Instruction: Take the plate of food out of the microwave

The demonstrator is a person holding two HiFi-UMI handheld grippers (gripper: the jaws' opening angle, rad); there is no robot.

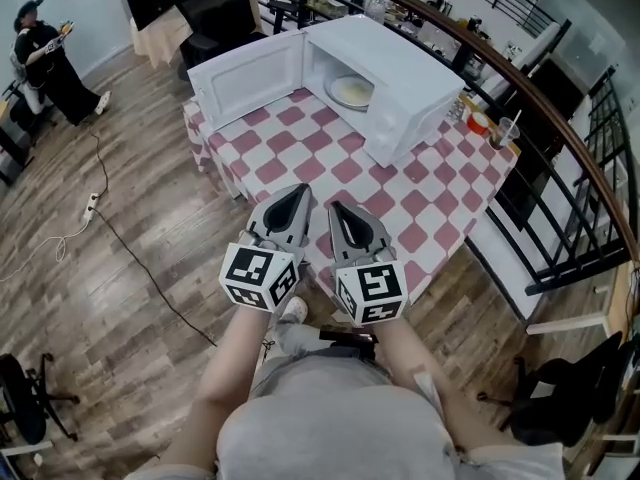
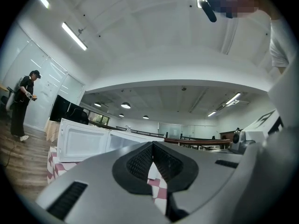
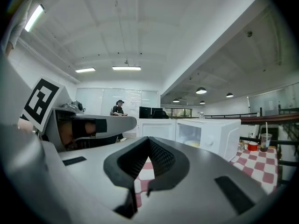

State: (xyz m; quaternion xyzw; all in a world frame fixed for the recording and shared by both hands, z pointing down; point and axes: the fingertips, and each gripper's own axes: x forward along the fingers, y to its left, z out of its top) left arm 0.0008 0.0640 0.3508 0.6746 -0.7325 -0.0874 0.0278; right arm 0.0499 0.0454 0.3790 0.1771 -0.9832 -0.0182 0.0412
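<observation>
**Plate sits in the open microwave**

The plate of food (image 1: 351,91) lies inside the microwave (image 1: 400,78), whose door (image 1: 247,78) stands wide open. In front of the microwave, over the edge of the checkered counter (image 1: 430,203), the left tool (image 1: 297,192) and the right tool (image 1: 336,208) hover, each with jaws together and empty.

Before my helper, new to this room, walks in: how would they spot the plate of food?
On the checked table stands a white microwave, door swung open. The plate lies inside: round, pale, the only thing in the cavity.
</observation>
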